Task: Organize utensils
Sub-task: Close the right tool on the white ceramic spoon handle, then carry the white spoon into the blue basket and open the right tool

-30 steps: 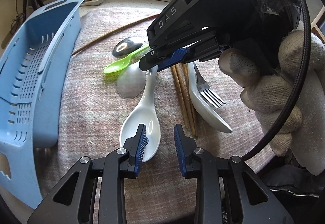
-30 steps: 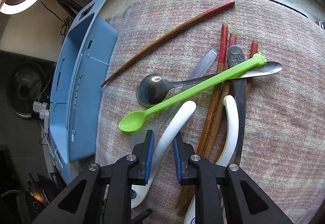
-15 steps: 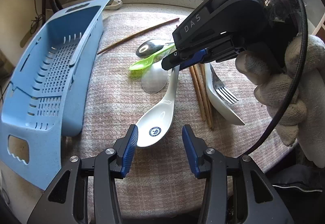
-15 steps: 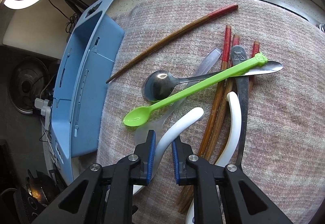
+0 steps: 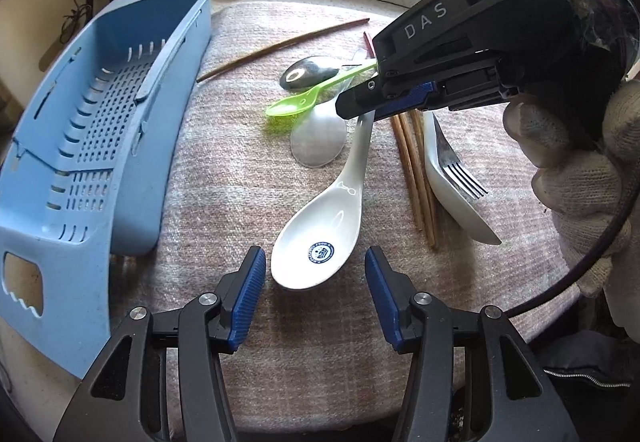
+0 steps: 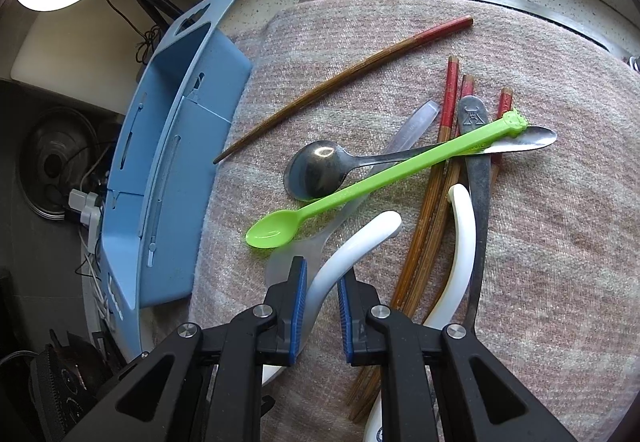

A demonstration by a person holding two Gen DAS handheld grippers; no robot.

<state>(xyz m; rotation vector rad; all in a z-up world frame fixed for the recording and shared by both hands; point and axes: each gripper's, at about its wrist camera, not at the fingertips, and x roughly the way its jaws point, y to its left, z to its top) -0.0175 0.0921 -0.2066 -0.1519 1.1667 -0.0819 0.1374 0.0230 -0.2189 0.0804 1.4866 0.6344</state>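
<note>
The right tool (image 6: 322, 312) clamps the white soup spoon (image 5: 320, 238) by its handle, ready for the blue basket (image 5: 100, 145). The left tool (image 5: 315, 292) hangs spread wide around the bowl, gripping nothing, likely as a steadying guard.

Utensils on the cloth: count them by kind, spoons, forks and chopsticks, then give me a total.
Spoons: 5 (white soup spoon, second white soup spoon, metal spoon, green spoon, clear spoon)
Forks: 1 (fork)
Chopsticks: 4 (lone chopstick, three bunched chopsticks)
Total: 10
</note>
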